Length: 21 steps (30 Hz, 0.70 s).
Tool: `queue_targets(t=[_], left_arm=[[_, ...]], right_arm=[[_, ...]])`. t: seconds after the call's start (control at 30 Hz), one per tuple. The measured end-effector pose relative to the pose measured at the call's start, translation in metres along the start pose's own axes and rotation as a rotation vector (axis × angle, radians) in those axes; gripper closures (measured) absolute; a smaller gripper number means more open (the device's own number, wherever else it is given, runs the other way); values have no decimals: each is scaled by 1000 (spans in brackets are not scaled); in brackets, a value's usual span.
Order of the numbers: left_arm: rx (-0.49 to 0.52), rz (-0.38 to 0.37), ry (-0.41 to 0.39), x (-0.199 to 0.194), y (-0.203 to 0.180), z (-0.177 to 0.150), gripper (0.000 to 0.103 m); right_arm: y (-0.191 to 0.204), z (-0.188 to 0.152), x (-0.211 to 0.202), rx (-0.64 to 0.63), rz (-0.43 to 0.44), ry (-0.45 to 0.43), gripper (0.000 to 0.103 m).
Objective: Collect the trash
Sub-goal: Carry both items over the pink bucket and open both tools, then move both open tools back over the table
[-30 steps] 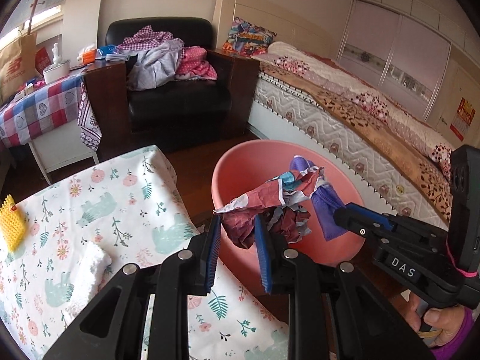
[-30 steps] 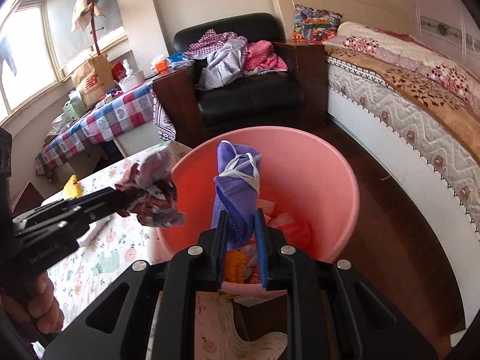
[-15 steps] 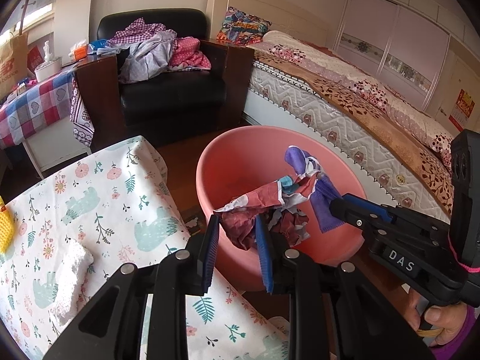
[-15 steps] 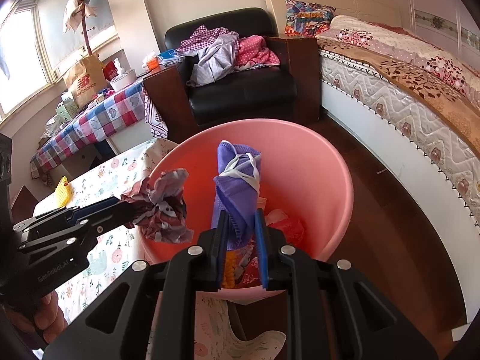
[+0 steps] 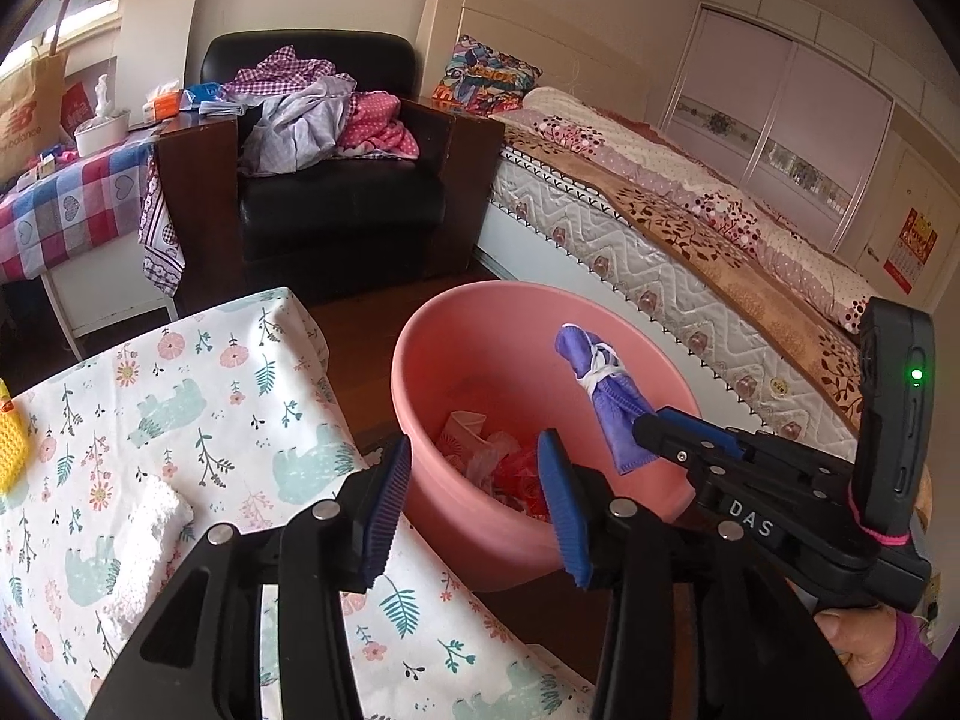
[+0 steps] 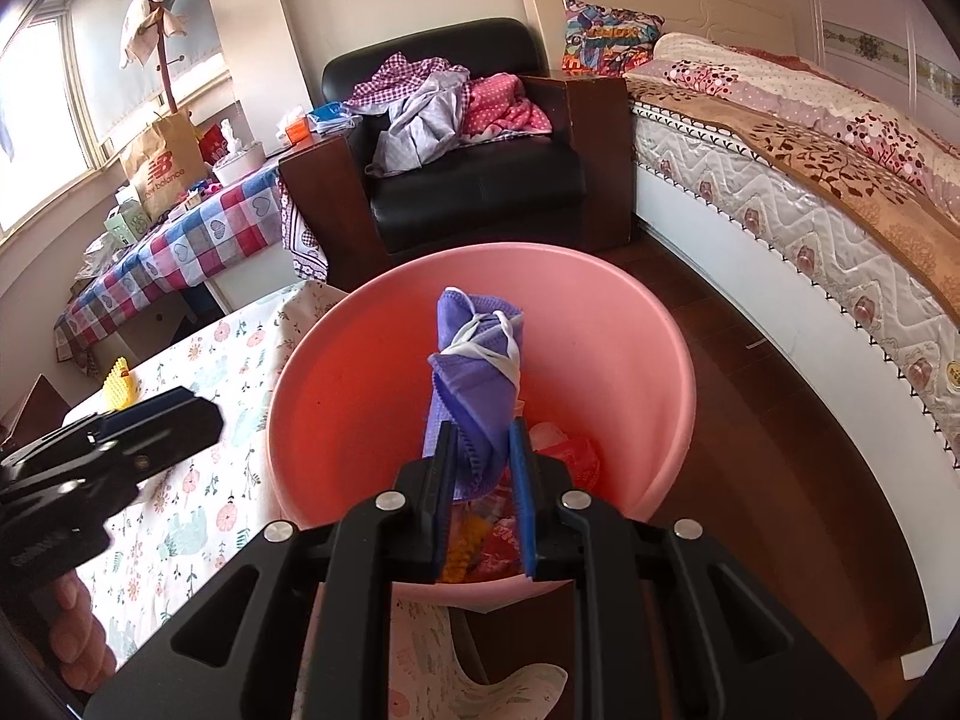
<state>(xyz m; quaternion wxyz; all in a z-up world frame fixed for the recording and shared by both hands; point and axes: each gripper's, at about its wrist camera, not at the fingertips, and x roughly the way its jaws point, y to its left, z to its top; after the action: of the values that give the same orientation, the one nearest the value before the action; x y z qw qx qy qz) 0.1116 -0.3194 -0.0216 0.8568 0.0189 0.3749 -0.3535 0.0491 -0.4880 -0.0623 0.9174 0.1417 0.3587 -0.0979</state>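
A pink plastic basin (image 5: 480, 330) (image 6: 336, 396) stands on the floor beside the flowered table, with crumpled wrappers (image 5: 498, 468) lying in its bottom. My left gripper (image 5: 474, 480) hovers over the basin's near rim; its jaws are opening and nothing is between them. My right gripper (image 6: 485, 462) is shut on a rolled purple face mask (image 6: 474, 372) (image 5: 600, 396) bound by its white straps, held upright over the basin. In the left wrist view the right gripper (image 5: 666, 426) comes in from the right. The left gripper (image 6: 162, 414) shows at the left of the right wrist view.
A table with a flowered cloth (image 5: 180, 408) lies to the left, bearing a white foam piece (image 5: 144, 534) and a yellow spiky object (image 5: 12, 444). Behind stand a black armchair with clothes (image 5: 336, 138), a checked table (image 5: 66, 198) and a bed (image 5: 690, 228) at the right.
The left gripper's jaws have spread and the crumpled dark-red wrapper has left them; it is no longer between the jaws. The right gripper keeps hold of the purple mask in place.
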Motion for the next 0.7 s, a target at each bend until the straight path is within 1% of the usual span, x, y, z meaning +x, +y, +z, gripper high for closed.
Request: queue_targets(t=[0.07,0.17,0.23,0.27,0.3,0.47,0.6,0.7], left_arm=[[-2,5,-7,-4,3,-1,58],[-12,13,-6,-8,8,-4,57],[-22,14,-4,-10,12,-7,57],[-26,16,-4,-11,14,-8,57],[-31,16,-4,-12,17,-9,57],[-67,34,4,-18,32,-15,57],[-94,57,2,-26,49,-22,57],[-133,78,2,-34,66,-28,56]], right_arm=[[-1,0,3,6,-16,14,84],[-3,-1,6,24,-9,28,82],[-3,-1,7,30,-7,32,74],[-2,-2,7,29,-6,31,68],[-1,-2,6,26,-5,30,66],[5,0,5,16,-9,30,65],[19,1,4,-7,3,30,65],[35,2,5,-37,12,34,65]])
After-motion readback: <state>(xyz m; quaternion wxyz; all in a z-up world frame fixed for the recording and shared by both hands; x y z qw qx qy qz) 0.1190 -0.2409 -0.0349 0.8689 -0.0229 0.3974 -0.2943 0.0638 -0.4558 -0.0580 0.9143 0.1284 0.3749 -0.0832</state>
